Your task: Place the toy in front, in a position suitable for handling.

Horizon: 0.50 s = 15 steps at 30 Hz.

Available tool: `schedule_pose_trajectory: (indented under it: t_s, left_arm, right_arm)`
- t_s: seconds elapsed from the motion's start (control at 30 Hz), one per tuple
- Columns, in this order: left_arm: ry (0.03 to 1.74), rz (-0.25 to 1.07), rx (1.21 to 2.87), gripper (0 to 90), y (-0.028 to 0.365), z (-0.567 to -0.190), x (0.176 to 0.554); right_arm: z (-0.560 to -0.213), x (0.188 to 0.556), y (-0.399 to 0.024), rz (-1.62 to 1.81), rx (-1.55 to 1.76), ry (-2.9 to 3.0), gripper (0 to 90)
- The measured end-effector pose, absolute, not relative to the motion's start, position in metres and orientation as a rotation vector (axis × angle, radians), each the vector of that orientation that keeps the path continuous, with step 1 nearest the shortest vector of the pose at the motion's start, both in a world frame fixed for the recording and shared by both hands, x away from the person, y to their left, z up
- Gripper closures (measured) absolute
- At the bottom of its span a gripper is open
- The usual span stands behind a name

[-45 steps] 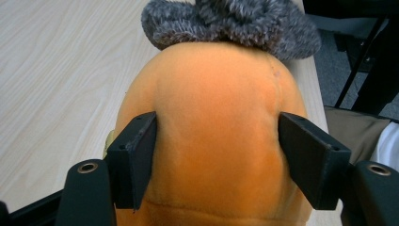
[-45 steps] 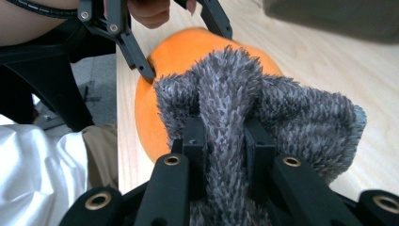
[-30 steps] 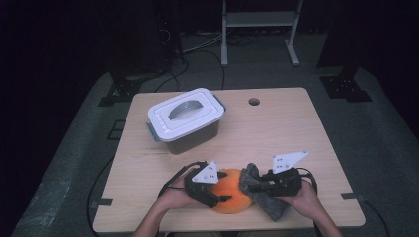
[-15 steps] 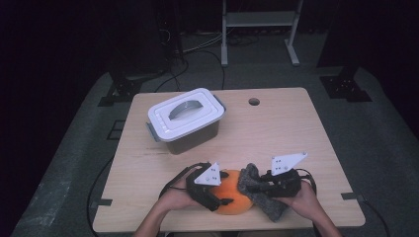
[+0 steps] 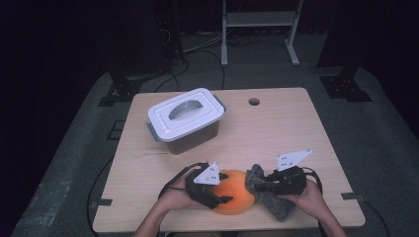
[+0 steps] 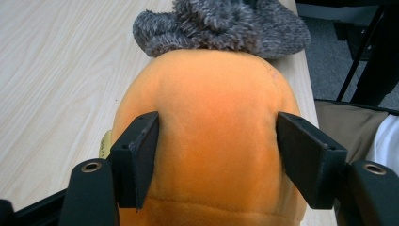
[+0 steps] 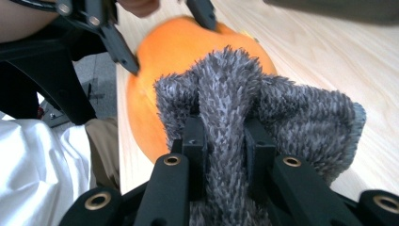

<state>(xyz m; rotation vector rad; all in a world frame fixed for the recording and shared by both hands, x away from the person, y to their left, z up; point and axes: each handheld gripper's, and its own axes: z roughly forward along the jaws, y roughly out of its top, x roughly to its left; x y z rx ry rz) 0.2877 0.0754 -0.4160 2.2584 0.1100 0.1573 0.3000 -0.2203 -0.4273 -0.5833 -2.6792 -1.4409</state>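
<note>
Nearest me, at the desk's front edge, my forearms are cut off by the bottom of the high view. My left tongs straddle the orange plush ball; the jaws have just been closing, with the ball between them. Left pad looks flush against the fuzz, but on the right pad I can't tell contact from a sliver of gap, so the grip is uncertain. Ball is round, soft, short velvety pile, with one seam low down; its underside is hidden by the tongs.

My right tongs are pinched narrow on a fold of the grey fuzzy cloth, a shaggy knit that is bunched up and touching the ball's right side. The cloth's full shape is hidden by the tongs and my hand.

Farther back, well apart, a lidded plastic box: white lid, grey handle, smoky translucent walls, contents unreadable. Round cable hole near the desk's far edge.
</note>
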Motion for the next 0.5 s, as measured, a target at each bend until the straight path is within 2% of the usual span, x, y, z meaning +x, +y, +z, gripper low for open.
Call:
schedule_pose_trajectory:
  t_s: [0.2,0.37,0.43,0.5]
  left_arm:
    - [0.114,0.142,2.26,30.3,0.076,-0.416,0.288]
    - [0.139,0.146,2.26,12.0,0.071,-0.408,0.289]
    - [0.144,0.149,2.249,12.7,0.07,-0.406,0.289]
    - [0.142,0.154,2.262,22.5,0.07,-0.408,0.288]
  right_arm:
    - [-0.419,0.297,-0.217,-1.503,-0.566,-2.676,74.2]
    - [-0.419,0.292,-0.204,-1.489,-0.483,-2.701,74.2]
    - [-0.418,0.289,-0.2,-1.488,-0.446,-2.707,74.2]
    - [-0.418,0.289,-0.198,-1.477,-0.443,-2.72,74.1]
